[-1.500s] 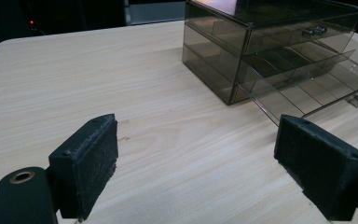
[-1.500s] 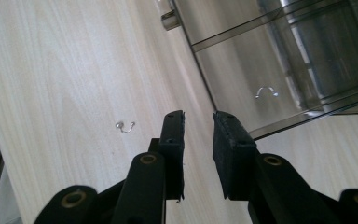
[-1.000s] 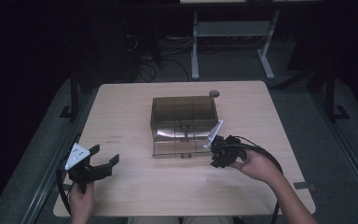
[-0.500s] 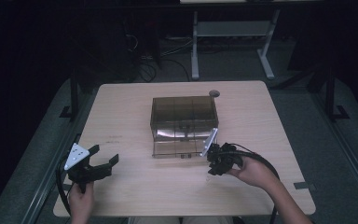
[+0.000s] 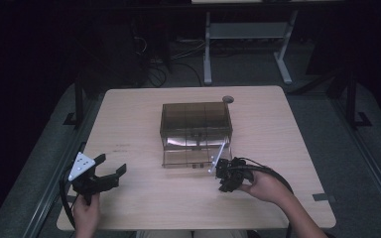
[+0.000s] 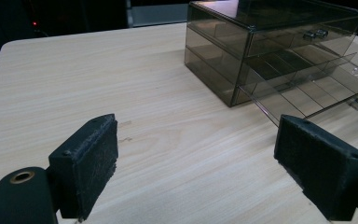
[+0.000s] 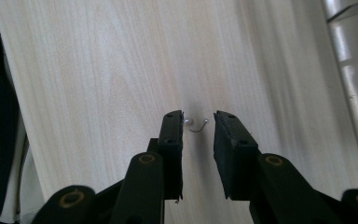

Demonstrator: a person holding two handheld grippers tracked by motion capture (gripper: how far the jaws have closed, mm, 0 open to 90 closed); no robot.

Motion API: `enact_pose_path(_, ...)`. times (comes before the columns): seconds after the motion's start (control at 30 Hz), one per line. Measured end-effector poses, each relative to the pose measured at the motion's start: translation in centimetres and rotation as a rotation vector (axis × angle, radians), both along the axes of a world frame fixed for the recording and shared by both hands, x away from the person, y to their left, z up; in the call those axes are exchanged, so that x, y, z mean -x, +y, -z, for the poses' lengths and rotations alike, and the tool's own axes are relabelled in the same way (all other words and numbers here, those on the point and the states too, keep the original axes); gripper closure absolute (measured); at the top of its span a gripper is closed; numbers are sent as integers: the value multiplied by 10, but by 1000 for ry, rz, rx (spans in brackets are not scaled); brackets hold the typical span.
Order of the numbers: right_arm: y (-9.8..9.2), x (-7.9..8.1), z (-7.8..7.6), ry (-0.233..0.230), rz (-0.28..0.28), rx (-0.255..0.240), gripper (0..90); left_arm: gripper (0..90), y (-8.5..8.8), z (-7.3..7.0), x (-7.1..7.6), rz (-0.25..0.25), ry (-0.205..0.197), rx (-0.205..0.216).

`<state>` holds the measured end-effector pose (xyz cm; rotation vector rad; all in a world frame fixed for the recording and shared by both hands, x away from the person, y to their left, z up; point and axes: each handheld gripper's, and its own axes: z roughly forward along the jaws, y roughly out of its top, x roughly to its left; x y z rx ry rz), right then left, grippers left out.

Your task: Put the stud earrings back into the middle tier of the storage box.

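The right gripper [image 7: 198,122] pointed almost straight down at the worktop [image 5: 129,114], its two black jaws drawn in to a narrow gap but not closed on anything. Lying on the wood in that gap, right at the jaw tips, was a small curved metal wire with a bead at each end [image 7: 195,125], perhaps a piece of jewellery, though too small to tell. Its long axis ran across the gap, from one jaw to the other. One bead sat against, or nearly against, the left-hand jaw as that camera saw it, and the other stopped just short of the opposite jaw. The thing to be grasped was therefore directly below and between the jaws, so closing them looked like the move to come, with a risk that so slight a piece would slip out.

In the high view, the right hand [image 5: 263,186] gripped the tool from behind, the forearm coming in from the lower right and a cable looping over the wrist.

Just beyond that gripper stood a smoky clear drawer unit [image 5: 196,121] near the middle of the worktop, its lowest drawer [image 5: 188,156] pulled out towards the person and close beside the right gripper.

The left gripper [image 6: 196,154] was well apart, near the left front edge – jaws wide and holding nothing, aimed level across the wood towards the drawer unit. The right hand was plainly the nearer one to the wire.
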<state>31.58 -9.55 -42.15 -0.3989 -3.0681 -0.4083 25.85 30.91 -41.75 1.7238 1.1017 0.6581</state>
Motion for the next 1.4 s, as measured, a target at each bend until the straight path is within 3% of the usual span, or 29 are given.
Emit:
enact_pose_path(0.27, 6, 3, 6, 13, -22, 28, 738, 129, 1, 0, 0, -1, 1, 0)
enact_pose_path(0.9, 17, 5, 15, -11, -64, 95, 807, 129, 0, 0, 0, -2, 2, 1)
enact_pose_path(1.4, 18, 5, 16, -10, -73, 96, 849, 129, 0, 0, -1, -4, 2, 9)
